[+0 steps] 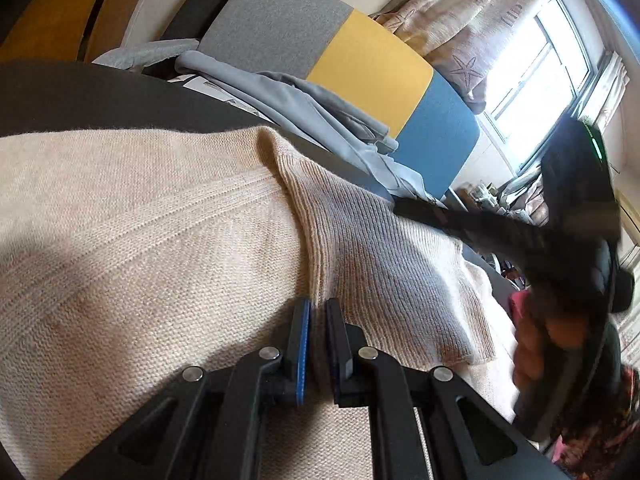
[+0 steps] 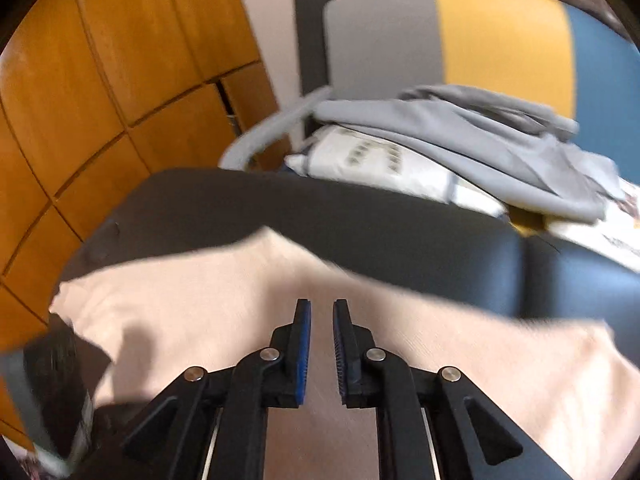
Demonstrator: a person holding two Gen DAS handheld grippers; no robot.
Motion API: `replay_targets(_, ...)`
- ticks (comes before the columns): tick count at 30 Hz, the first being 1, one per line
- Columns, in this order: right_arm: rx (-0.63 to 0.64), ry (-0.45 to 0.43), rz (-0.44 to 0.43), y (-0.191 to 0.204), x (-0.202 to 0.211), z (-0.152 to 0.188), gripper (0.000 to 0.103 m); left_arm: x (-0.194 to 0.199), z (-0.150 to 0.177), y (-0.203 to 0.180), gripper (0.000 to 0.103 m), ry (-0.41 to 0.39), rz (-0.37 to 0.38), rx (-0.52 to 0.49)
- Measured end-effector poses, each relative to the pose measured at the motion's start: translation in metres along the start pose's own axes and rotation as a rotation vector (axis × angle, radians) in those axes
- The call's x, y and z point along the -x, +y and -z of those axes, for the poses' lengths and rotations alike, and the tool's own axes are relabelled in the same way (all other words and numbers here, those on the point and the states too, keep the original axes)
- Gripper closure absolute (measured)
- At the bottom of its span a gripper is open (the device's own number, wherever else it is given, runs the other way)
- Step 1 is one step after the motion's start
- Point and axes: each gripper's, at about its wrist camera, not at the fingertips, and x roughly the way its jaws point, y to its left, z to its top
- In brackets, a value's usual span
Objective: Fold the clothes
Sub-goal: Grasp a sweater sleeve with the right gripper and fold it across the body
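Observation:
A beige knitted sweater (image 1: 140,240) lies spread on a dark surface (image 1: 100,92). My left gripper (image 1: 318,308) is shut on a raised fold of the sweater near its ribbed edge (image 1: 360,240). The other hand-held gripper (image 1: 576,208) shows blurred at the right of the left wrist view. In the right wrist view the same sweater (image 2: 200,308) lies below my right gripper (image 2: 321,308), whose jaws stand a narrow gap apart with nothing between them, just above the cloth.
A grey garment (image 2: 480,140) lies piled on printed paper (image 2: 380,160) behind the dark surface (image 2: 360,220). A grey, yellow and blue panel (image 1: 360,64) stands behind it. Wooden cabinets (image 2: 100,100) are at the left. A window with curtains (image 1: 540,60) is at the right.

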Motion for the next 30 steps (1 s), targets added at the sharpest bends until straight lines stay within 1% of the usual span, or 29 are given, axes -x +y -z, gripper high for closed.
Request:
replay_targets(3, -0.029, 0.034, 0.045, -0.020, 0.010, 0.026, 0.087, 0.002, 0.001, 0.000, 0.094, 0.001, -0.002, -0.002)
replay_targets(5, -0.020, 0.034, 0.085, -0.028, 0.007, 0.041, 0.088, 0.003, 0.003, -0.003, 0.094, 0.001, -0.004, -0.003)
replay_targets(6, -0.019, 0.009, 0.078, -0.031, 0.008, 0.043, 0.088, 0.002, 0.004, -0.005, 0.094, 0.002, -0.005, -0.004)
replay_targets(10, -0.075, -0.017, 0.087, -0.035, 0.007, 0.040, 0.088, 0.000, -0.001, -0.007, 0.094, 0.002, -0.007, -0.005)
replay_targets(12, -0.127, -0.045, 0.060, -0.039, 0.022, 0.044, 0.084, -0.001, -0.002, -0.005, 0.094, 0.003, -0.006, -0.004)
replay_targets(13, -0.161, -0.072, 0.062, -0.046, 0.040, 0.055, 0.079, -0.001, -0.002, -0.005, 0.094, 0.003, -0.007, -0.005)
replay_targets(14, -0.194, -0.099, 0.063, -0.053, 0.058, 0.065, 0.071, 0.000, -0.002, -0.004, 0.094, 0.003, -0.007, -0.005)
replay_targets(15, -0.227, -0.126, 0.065, -0.060, 0.076, 0.076, 0.065, 0.002, -0.001, -0.002, 0.094, 0.004, -0.008, -0.006)
replay_targets(16, -0.260, -0.153, 0.066, -0.067, 0.093, 0.086, 0.054, 0.002, -0.002, -0.002, 0.094, 0.004, -0.009, -0.007)
replay_targets(17, -0.294, -0.180, 0.068, -0.074, 0.111, 0.097, 0.051, 0.003, -0.002, -0.001, 0.094, 0.006, -0.010, -0.007)
replay_targets(19, -0.358, -0.232, 0.079, -0.088, 0.147, 0.118, 0.051, 0.004, -0.002, 0.000, 0.094, 0.010, -0.011, -0.006)
replay_targets(22, -0.451, -0.301, 0.236, -0.127, 0.207, 0.158, 0.051, 0.006, -0.003, 0.002, 0.094, 0.018, -0.001, 0.006)
replay_targets(24, -0.555, -0.355, 0.327, -0.156, 0.247, 0.187, 0.051, 0.006, -0.004, 0.000, 0.094, 0.025, -0.012, 0.001)
replay_targets(26, -0.704, -0.413, 0.394, -0.186, 0.286, 0.218, 0.051, 0.006, -0.005, -0.005, 0.094, 0.030, -0.035, -0.015)
replay_targets(28, -0.836, -0.492, 0.423, -0.206, 0.321, 0.247, 0.051, 0.009, -0.006, -0.017, 0.091, 0.038, -0.078, -0.059)
replay_targets(29, -0.878, -0.527, 0.432, -0.212, 0.335, 0.257, 0.051, 0.012, -0.005, -0.025, 0.084, 0.040, -0.085, -0.085)
replay_targets(30, -0.920, -0.563, 0.441, -0.218, 0.348, 0.267, 0.051, 0.014, -0.004, -0.034, 0.083, 0.043, -0.091, -0.111)
